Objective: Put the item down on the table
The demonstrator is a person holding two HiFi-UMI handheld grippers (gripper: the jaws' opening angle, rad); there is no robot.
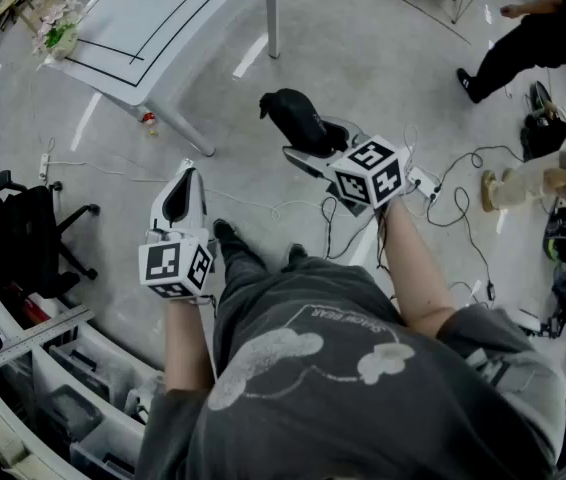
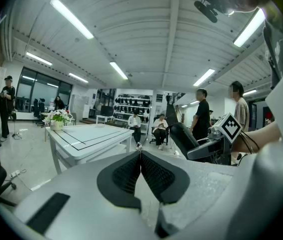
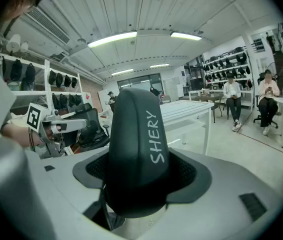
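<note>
My right gripper (image 1: 310, 144) is shut on a black, rounded hard case (image 1: 292, 117), which stands upright between the jaws and bears the white word SHERY (image 3: 136, 149). It hangs in the air over the floor, short of the white table (image 1: 168, 23) with black lines on its top. In the left gripper view the case (image 2: 182, 138) shows at the right. My left gripper (image 1: 181, 176) is held lower left of it, its black pads (image 2: 131, 173) pressed together with nothing between them. Both grippers point toward the table (image 2: 89, 136).
A pot of flowers (image 1: 55, 23) stands on the table's far left corner. A black office chair (image 1: 33, 230) and white shelving (image 1: 53, 368) are at the left. Cables and a power strip (image 1: 425, 181) lie on the floor at right, near people (image 1: 523, 43).
</note>
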